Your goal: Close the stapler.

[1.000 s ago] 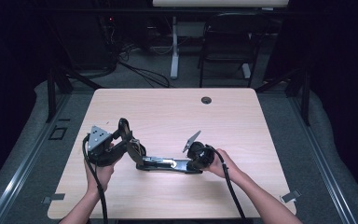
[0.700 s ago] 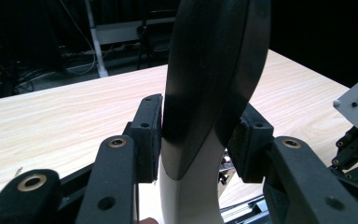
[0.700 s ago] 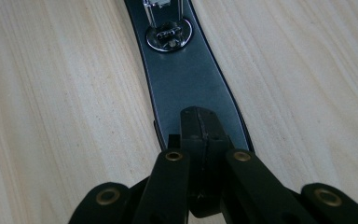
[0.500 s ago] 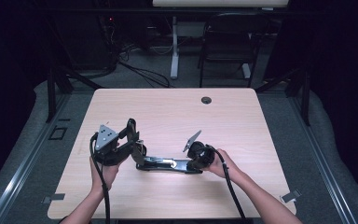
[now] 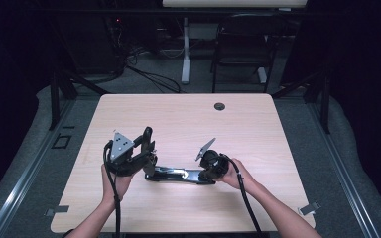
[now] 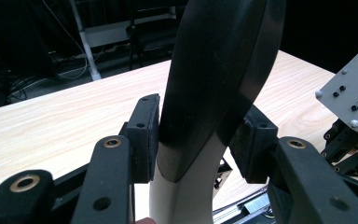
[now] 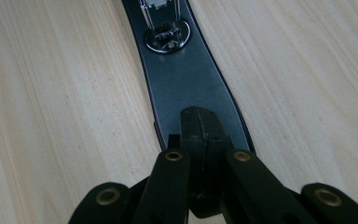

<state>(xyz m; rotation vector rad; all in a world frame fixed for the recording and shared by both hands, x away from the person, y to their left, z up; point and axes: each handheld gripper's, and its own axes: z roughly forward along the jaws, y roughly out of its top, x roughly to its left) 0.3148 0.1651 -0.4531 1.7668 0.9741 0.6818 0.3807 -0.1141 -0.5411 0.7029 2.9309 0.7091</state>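
Right gripper [image 7: 199, 140]: right gripper view – jaws pressed together, tips down on the near end of the flat dark base [image 7: 186, 79] of a stapler. Whether they nip its edge or only press on it cannot be told.
Base detail: the right gripper view alone gives the shiny round metal plate on the base, farther along; the top edge of that view cuts off what stands above it.
Left gripper [image 6: 196, 140]: left gripper view – jaws spread on either side of the stapler's raised black arm [image 6: 219, 70]. The left pad [image 6: 142, 135] lies against the arm; the right pad's contact is hard to judge. The jaws have just been opening a little, with the arm between them.
Arm underside: pale below the black shell, seen in the left gripper view; its tip runs out of the top of that view.
High view: the whole stapler [image 5: 176, 174] lies near the table's [image 5: 258, 124] front edge, about midway between its left and right edges, base flat, arm tilted up at the left end. Left gripper [image 5: 146, 148] and right gripper [image 5: 209, 173] stand at opposite ends – jaws too small here to read.
Far: a small dark round hole [image 5: 220, 106] near the table's back edge, shown in the high view.
Beyond: chair and cables in the dark, hard to make out.
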